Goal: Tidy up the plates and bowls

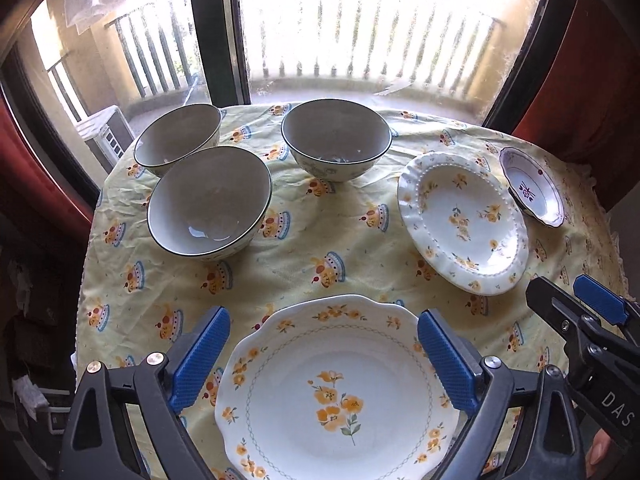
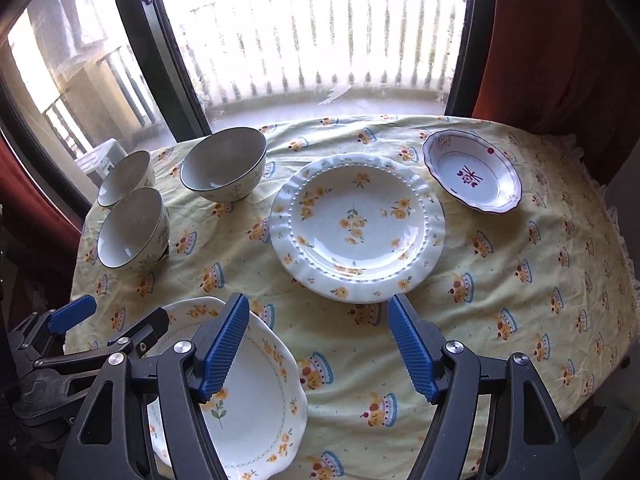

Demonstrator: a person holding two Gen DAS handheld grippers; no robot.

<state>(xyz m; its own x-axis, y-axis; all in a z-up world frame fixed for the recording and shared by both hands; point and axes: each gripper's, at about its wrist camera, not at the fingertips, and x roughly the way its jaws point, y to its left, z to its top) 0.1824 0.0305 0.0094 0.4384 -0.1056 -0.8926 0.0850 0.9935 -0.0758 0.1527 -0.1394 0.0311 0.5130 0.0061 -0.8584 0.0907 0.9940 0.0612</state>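
Blue-padded jaws of both grippers spread empty above the big floral plate [image 1: 336, 392].

3 bowls [image 1: 208, 204], 2 plates [image 1: 340, 392], 1 sm. dish [image 2: 472, 176].

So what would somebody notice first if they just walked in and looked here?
Probably the big flowery plate at the near edge of the table, right under the open left tool. Next, three grey bowls clustered at the far left, and a ruffled yellow-flower plate on the right beside a small purple-trimmed dish. Behind everything, a very bright window.
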